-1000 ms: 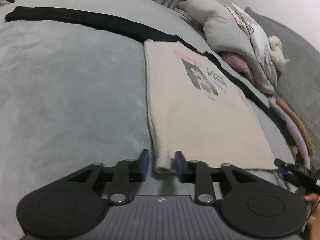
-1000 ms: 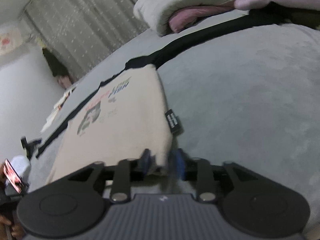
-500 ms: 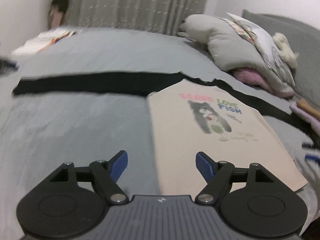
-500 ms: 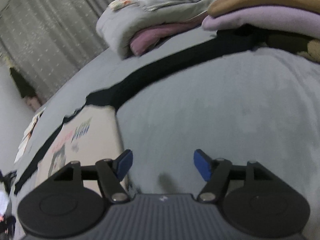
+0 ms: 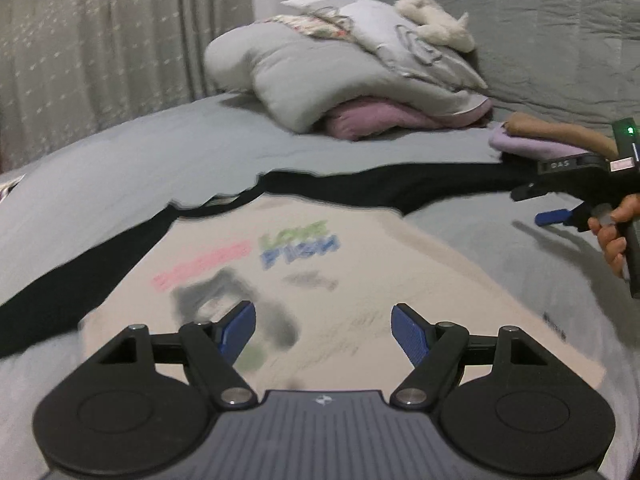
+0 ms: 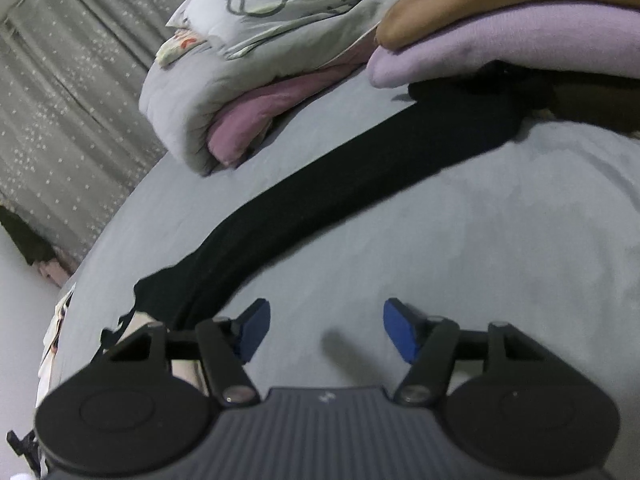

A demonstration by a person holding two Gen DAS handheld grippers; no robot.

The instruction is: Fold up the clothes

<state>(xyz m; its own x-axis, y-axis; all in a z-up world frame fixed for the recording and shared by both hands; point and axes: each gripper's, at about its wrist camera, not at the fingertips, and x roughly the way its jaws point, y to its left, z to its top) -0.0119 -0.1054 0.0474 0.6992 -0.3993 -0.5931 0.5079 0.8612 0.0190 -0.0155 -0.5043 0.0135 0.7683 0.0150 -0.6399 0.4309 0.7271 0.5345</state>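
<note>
Two low wrist views over bed [image 5: 120, 160]

Readable text on the shirt and a hand-held gripper

The cream T-shirt [image 5: 360, 280] at frame centre bore blurred "LOVE FISH" beside unreadable pink lettering; the right hand-held gripper [image 5: 560, 216] at right edge carried a "DAS" label.

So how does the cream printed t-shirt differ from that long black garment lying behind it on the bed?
The cream t-shirt is pale with a colourful print; the black garment is plain and dark. The t-shirt is folded into a compact rectangle, while the black garment stretches in a long band across the bed. The t-shirt lies right in front of the open left gripper; the black garment lies beyond it. Both lie flat on the grey cover.
</note>
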